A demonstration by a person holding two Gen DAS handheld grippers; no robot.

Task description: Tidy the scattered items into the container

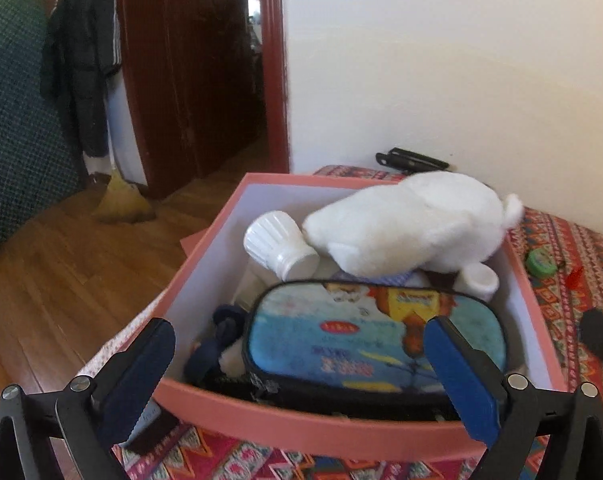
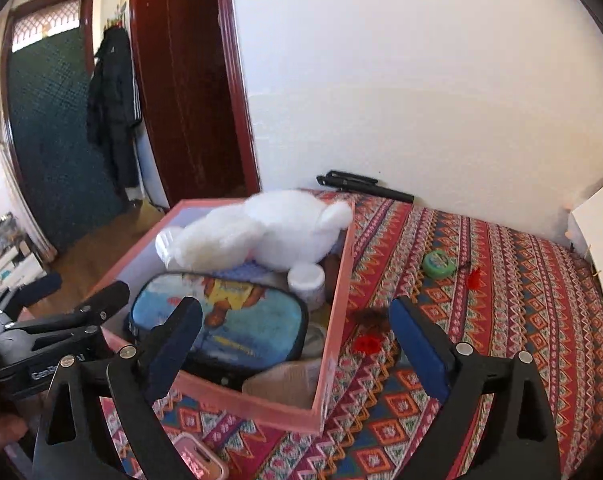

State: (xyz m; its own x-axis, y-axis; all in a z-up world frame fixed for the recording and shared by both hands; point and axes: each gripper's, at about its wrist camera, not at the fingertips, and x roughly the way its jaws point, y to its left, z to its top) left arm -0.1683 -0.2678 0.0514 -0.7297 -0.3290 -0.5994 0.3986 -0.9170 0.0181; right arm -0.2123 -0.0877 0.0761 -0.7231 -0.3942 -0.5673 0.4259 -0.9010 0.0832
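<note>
Patterned red cloth [image 2: 501, 304] covers the work surface, which stands against a white wall beside a dark red door. On it sits 1 pink box [image 2: 333, 320], the landmark for all that follows.

Step in hand, as judged: collecting the loose pieces right of the box. Both grippers are spread wide and carry nothing. The left gripper [image 1: 301, 364] hangs at the box's near rim, over the contents. The right gripper [image 2: 297, 344] straddles the box's right wall, its left finger over the interior and its right finger over the cloth.

Recommended handling: the right gripper should clear the wall, move out to the right of the box and descend square on 1 piece at a time. The green tin [image 2: 438, 263], well right of the box, is low and round and calls for a low, level pinch across its width. The red bits [image 2: 367, 345], just beside the right wall, are small and may slip; their exact form cannot be told.

Box contents, well filled:
- 1 white plush [image 1: 413, 224] across the far half, rising above the rim.
- 1 blue case [image 1: 365, 340] lying flat in the near half.
- 1 white bulb [image 1: 277, 244], at the plush's left.
- 1 white jar [image 2: 306, 280] near the right wall.
- Dark blue pieces at the near left, unidentified.

Free room remains only along the right wall; new pieces are best dropped there, not on the plush.

Black pens [image 2: 365, 185] lie behind the box at the wall.
</note>
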